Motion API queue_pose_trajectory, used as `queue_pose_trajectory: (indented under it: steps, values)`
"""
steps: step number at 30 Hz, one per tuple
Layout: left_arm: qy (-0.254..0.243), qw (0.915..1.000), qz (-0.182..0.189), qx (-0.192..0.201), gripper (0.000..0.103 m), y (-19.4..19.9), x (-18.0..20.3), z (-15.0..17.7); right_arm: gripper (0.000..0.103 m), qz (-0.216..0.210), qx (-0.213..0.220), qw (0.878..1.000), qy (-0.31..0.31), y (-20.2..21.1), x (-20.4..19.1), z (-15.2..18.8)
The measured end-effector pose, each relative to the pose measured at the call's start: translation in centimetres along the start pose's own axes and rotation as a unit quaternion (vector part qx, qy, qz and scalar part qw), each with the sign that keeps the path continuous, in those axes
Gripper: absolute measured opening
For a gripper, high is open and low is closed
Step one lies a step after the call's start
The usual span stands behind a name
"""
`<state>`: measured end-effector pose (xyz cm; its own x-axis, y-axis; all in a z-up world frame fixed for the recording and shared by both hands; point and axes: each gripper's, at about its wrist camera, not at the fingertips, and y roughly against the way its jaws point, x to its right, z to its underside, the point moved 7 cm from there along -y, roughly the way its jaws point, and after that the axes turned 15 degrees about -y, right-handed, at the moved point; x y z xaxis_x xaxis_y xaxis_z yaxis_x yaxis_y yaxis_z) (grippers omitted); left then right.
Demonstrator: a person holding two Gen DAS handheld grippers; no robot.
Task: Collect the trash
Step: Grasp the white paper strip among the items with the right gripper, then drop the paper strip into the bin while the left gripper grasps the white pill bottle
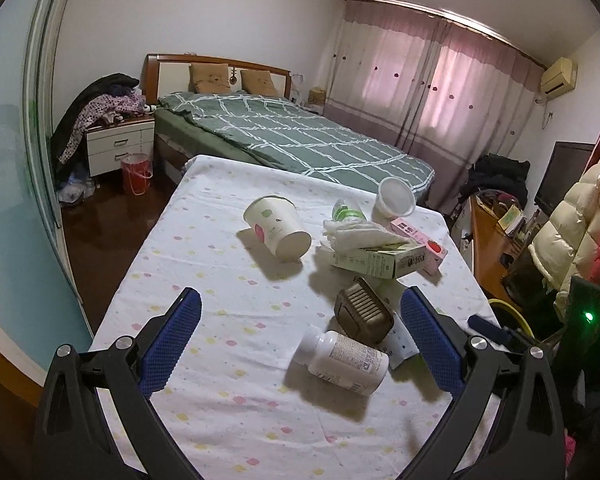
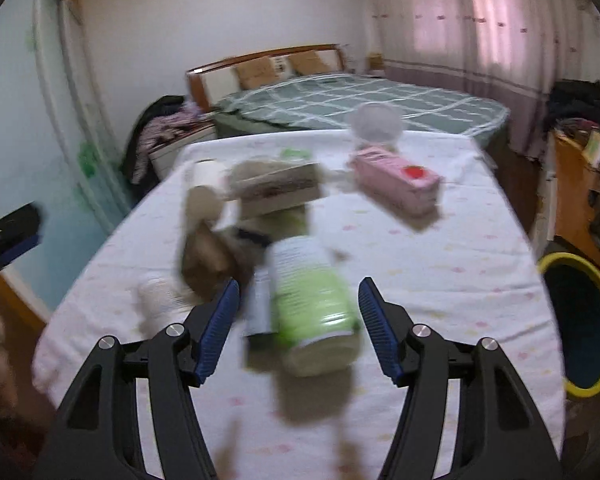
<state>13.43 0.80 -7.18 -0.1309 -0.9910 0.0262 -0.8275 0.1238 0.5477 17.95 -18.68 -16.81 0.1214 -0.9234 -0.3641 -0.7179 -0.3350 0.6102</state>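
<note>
Right wrist view was blurred. The right gripper stood spread, with a green-labelled can lying on its side between the blue pads, touching neither as far as could be told. A flat packet lay just left of the can. The bin, dark with a yellow rim, sat off the desk's right edge, right of the can.

Left wrist view was sharp. The left gripper was also spread and empty, hovering over the desk. Relative to the white bottle lying on its side: a brown ribbed container touched it just behind; a green carton and a crumpled tissue lay farther behind; a pink box behind and to the right; a paper cup tipped over behind and to the left; a clear plastic cup farthest back.

Judged step: right gripper closing on the can; no trash visibly binned yet.

Risks:
- Can is round and on its side; an off-centre squeeze could roll it away or squirt it forward.
- Left pad could catch the packet and drag it along.
- Motion blur suggests speed; overshoot might knock the brown container or bottle.
- Bin sits beyond the desk edge; an early release would drop the can on the floor.
</note>
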Motion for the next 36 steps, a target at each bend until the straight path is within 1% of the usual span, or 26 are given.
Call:
queue_pose_trajectory:
  steps: [1, 2, 4, 5, 7, 10, 13, 14, 16, 20, 22, 23, 24, 25, 30, 36]
  values:
    - [0.001, 1.0, -0.001, 0.0, 0.098, 0.0, -0.1, 0.0, 0.052, -0.009, -0.007, 1.0, 0.006, -0.1, -0.7, 0.4]
    - [0.002, 1.0, -0.001, 0.0, 0.098, -0.1, -0.2, 0.1, 0.049, -0.016, -0.017, 1.0, 0.015, -0.5, -1.4, 0.9]
    - [0.005, 1.0, 0.0, -0.001, 0.098, -0.2, -0.4, 0.3, 0.035, -0.02, -0.039, 0.999, 0.024, -1.6, -2.1, 1.7]
    - [0.006, 1.0, 0.0, -0.002, 0.098, -0.3, -0.5, 0.4, 0.032, -0.021, -0.051, 0.998, 0.023, -2.3, -2.2, 2.1]
    - [0.007, 1.0, 0.0, -0.003, 0.098, -0.2, -0.7, 0.6, 0.031, -0.014, -0.065, 0.998, 0.019, -3.4, -1.9, 2.5]
    - [0.01, 0.9999, 0.0, -0.003, 0.098, -0.3, -0.9, 0.8, 0.031, 0.003, -0.069, 0.997, 0.018, -4.5, -1.2, 2.5]
    - [0.012, 0.9999, 0.004, -0.007, 0.098, -0.6, -0.9, 1.0, 0.031, 0.021, -0.063, 0.998, 0.023, -5.0, -0.8, 2.0]
    - [0.012, 0.9999, 0.005, -0.008, 0.098, -0.7, -0.8, 1.1, 0.031, 0.021, -0.064, 0.997, 0.025, -5.2, -0.8, 1.9]
    - [0.01, 0.9999, 0.008, -0.01, 0.098, -0.9, -0.5, 1.2, 0.039, 0.018, -0.067, 0.997, 0.027, -5.6, -1.1, 1.7]
    - [0.006, 0.9997, 0.018, -0.014, 0.098, -1.3, 0.2, 1.3, 0.04, 0.013, -0.08, 0.996, 0.03, -6.8, -1.5, 1.7]
    - [0.004, 0.9997, 0.02, -0.016, 0.098, -1.4, 0.4, 1.4, 0.04, 0.019, -0.089, 0.995, 0.028, -7.5, -1.3, 1.8]
    - [0.004, 0.9996, 0.021, -0.017, 0.098, -1.5, 0.5, 1.4, 0.035, 0.02, -0.096, 0.995, 0.026, -7.8, -1.1, 1.9]
    - [0.004, 0.9996, 0.021, -0.018, 0.098, -1.5, 0.6, 1.4, 0.021, 0.017, -0.099, 0.995, 0.022, -7.8, -1.0, 2.1]
    - [0.004, 0.9996, 0.021, -0.018, 0.098, -1.6, 0.6, 1.5, 0.013, 0.013, -0.1, 0.995, 0.019, -7.7, -1.0, 2.1]
    - [0.003, 0.9995, 0.023, -0.023, 0.098, -2.0, 1.0, 1.8, 0.007, -0.005, -0.096, 0.995, 0.013, -6.4, -1.1, 2.0]
    - [-0.006, 0.999, 0.033, -0.031, 0.098, -2.6, 2.2, 2.3, 0.006, -0.026, -0.08, 0.996, 0.002, -3.7, -1.1, 1.8]
